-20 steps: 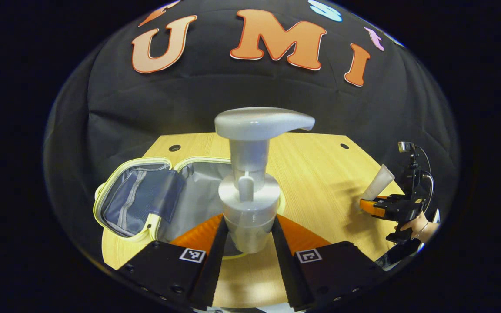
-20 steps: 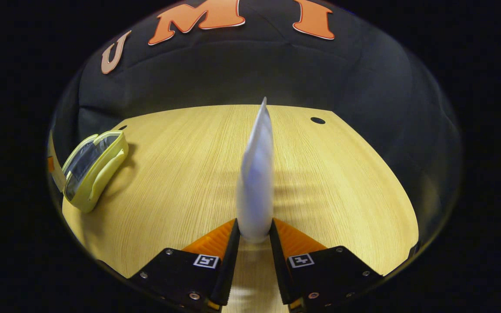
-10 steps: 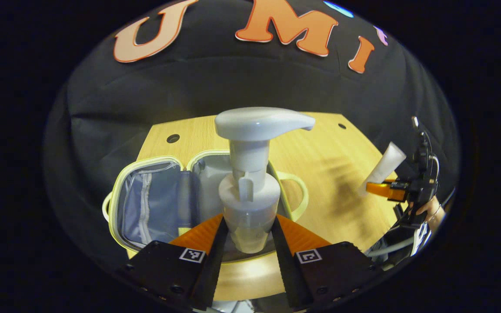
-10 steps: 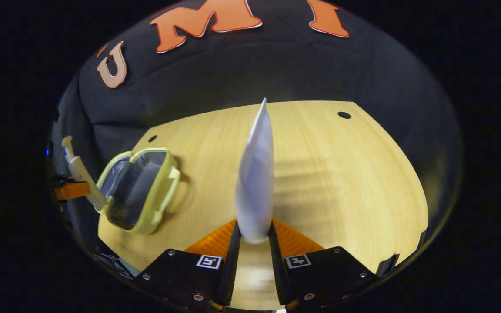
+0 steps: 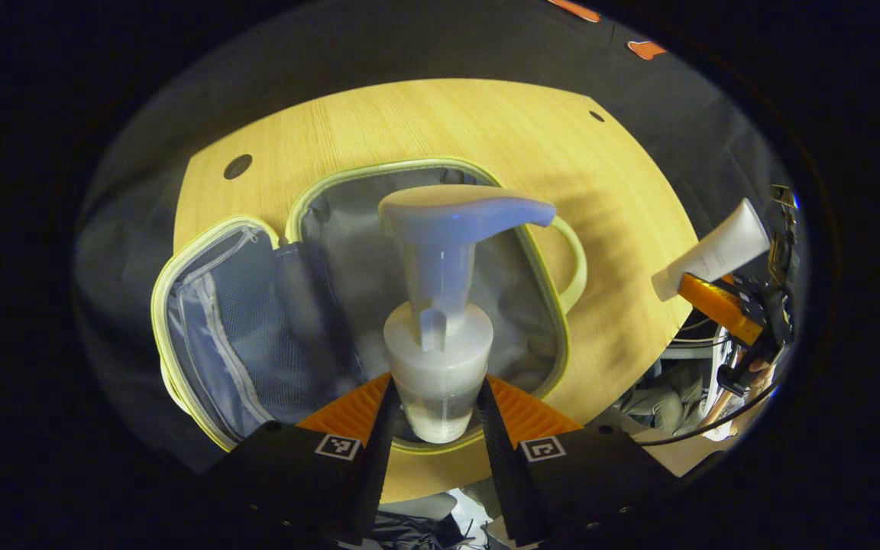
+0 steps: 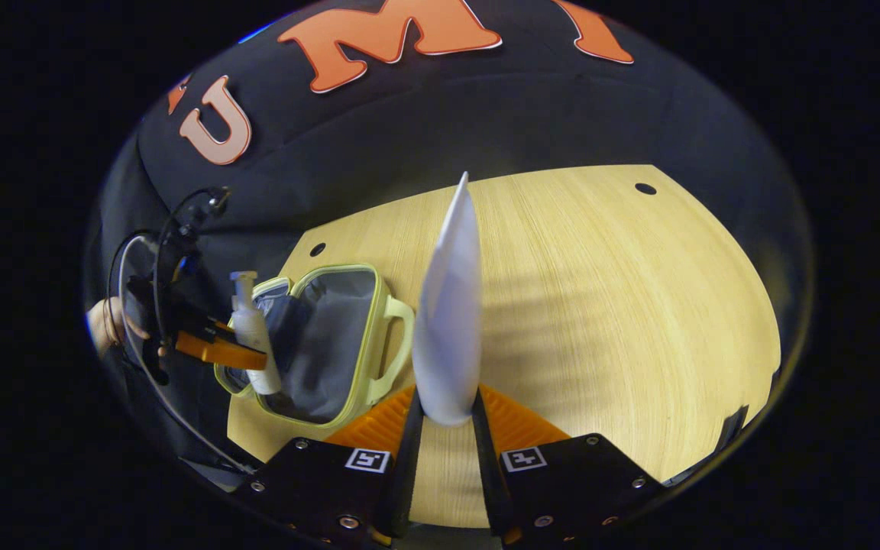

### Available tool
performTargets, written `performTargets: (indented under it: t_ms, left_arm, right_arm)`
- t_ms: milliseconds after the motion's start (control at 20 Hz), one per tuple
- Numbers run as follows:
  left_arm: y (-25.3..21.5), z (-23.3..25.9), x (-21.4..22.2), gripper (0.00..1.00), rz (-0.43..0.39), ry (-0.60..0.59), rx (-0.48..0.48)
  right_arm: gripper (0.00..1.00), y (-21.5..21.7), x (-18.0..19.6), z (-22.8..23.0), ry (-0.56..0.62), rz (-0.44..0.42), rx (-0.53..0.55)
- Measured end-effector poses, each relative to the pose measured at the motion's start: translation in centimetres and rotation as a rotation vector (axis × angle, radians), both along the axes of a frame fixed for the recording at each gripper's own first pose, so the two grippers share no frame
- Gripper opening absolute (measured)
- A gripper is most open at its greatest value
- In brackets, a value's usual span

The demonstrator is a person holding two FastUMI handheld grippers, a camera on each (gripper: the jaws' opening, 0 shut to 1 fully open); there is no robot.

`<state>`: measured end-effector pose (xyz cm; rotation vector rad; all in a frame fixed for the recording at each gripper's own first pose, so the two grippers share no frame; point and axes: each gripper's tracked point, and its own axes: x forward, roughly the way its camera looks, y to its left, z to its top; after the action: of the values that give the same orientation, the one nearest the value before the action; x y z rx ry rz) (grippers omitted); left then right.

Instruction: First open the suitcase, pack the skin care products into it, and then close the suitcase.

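A small yellow-trimmed suitcase point(image 5: 310, 198) lies open on the wooden table, its grey lining showing; in the right gripper view the suitcase point(image 6: 367, 344) sits at left. My left gripper point(image 5: 434, 416) is shut on a white pump bottle point(image 5: 440, 305), held upright above the open right half. In the right gripper view that pump bottle point(image 6: 251, 332) hangs over the case's near edge. My right gripper point(image 6: 444, 416) is shut on a white tube point(image 6: 451, 305), crimped end up, held over the table to the right of the case. The tube point(image 5: 711, 248) appears at far right in the left gripper view.
The wooden table point(image 6: 600, 305) has small round holes near its far corners and open surface right of the case. A hand point(image 6: 104, 325) and cables ride behind the left gripper. Below the table's near edge, clutter on the floor point(image 5: 669, 397) shows.
My left gripper has risen and tilted down over the open suitcase with the pump bottle. My right gripper has moved toward the case with the tube.
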<state>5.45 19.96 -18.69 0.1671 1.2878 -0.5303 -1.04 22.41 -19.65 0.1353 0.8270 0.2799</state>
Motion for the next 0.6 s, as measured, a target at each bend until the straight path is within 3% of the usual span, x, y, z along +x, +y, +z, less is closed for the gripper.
performTargets:
  t_ms: [350,600]
  left_arm:
    - [-0.3,-4.0,2.3,0.61,-0.03,0.105,0.055]
    - [-0.4,-6.2,2.4,0.62,-0.02,0.118,0.054]
  right_arm:
    - [0.39,0.2,-0.8,-0.8,0.039,-0.059,0.004]
    - [0.39,0.2,-1.1,-1.5,0.066,-0.061,-0.007]
